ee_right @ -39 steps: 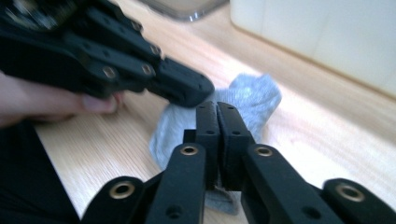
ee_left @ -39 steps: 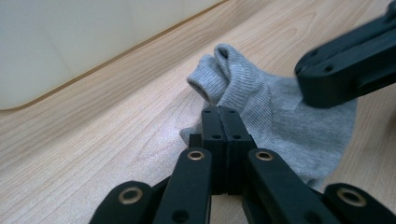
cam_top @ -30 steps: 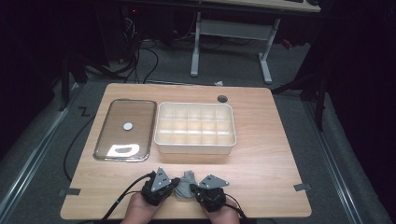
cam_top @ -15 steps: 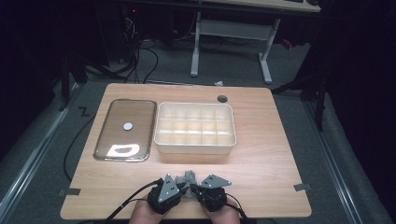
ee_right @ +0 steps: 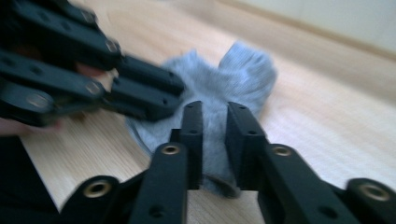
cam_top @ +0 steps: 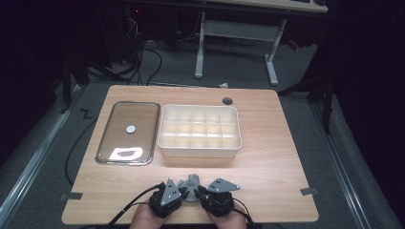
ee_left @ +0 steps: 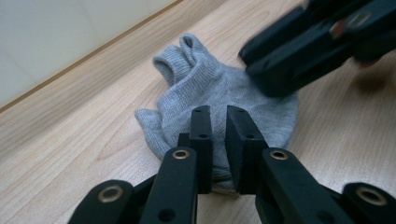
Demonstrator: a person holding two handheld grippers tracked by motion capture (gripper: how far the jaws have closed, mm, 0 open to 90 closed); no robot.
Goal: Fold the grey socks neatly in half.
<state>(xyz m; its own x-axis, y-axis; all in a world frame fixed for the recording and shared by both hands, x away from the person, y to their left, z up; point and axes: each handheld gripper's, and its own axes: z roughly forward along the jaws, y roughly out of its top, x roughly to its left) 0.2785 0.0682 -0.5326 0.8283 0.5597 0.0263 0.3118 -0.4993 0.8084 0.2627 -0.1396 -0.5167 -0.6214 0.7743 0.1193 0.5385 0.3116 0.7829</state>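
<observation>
A small grey sock (cam_top: 191, 182) lies bunched on the wooden table near its front edge. My left gripper (cam_top: 183, 190) points at it from the left and my right gripper (cam_top: 198, 190) from the right, tips almost meeting. In the left gripper view the sock (ee_left: 219, 88) lies under and between the narrowly parted jaws of the left gripper (ee_left: 218, 112), which have just been opening. In the right gripper view the right gripper (ee_right: 215, 108) has also just been opening, with sock (ee_right: 229, 74) fabric in the gap. Neither gripper's pads press on the fabric.
A white compartment box (cam_top: 199, 150) stands mid-table beyond the sock. A shiny metal tray (cam_top: 128, 143) with a small white disc on it lies to its left. A round cable hole (cam_top: 228, 100) sits near the far edge. The table's front edge is just below the hands.
Both hands have shifted slightly closer together around the sock. The jaws of both grippers have parted a little and the sock has slumped onto the table between them.
</observation>
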